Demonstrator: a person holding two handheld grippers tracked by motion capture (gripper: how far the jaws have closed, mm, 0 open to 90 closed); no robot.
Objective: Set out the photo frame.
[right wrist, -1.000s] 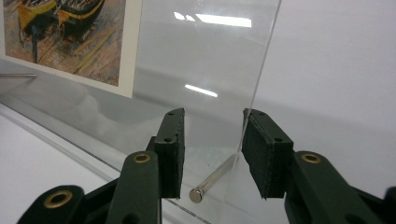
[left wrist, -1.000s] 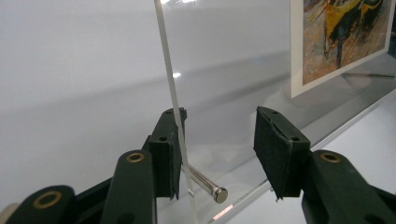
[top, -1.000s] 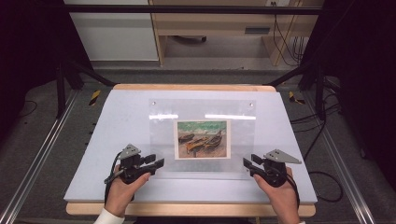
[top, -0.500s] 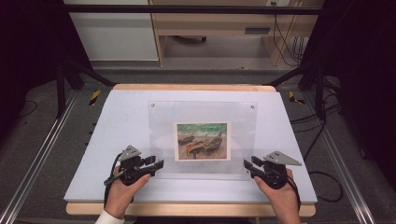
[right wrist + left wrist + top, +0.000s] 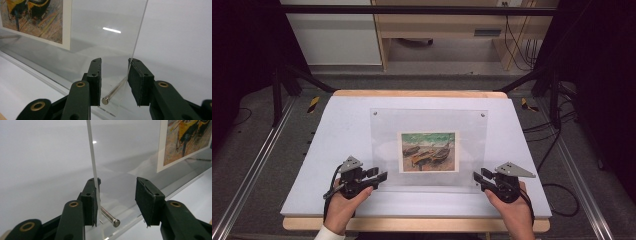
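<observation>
Two grippers [image 5: 379,176] [image 5: 478,178], one acrylic frame [image 5: 472,145]

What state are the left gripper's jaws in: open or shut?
Open. In the left gripper view, the left gripper shows a wide gap between its jaws around the acrylic frame edge.

From my remote station, high view: the white table top [image 5: 337,150] fills the centre of the frame, with a light wooden edge [image 5: 419,93] along its far side and another along the near side at the bottom. Grey floor [image 5: 257,150] runs down both sides, each side carrying a metal rail [image 5: 252,172]. Black stand legs [image 5: 279,92] rise at upper left and upper right. At top centre a wooden bench [image 5: 437,25] stands beside a white cabinet [image 5: 332,35]. Black cables [image 5: 514,40] hang at upper right; more trail on the floor at right. Both outer edges of the frame are dark.
</observation>
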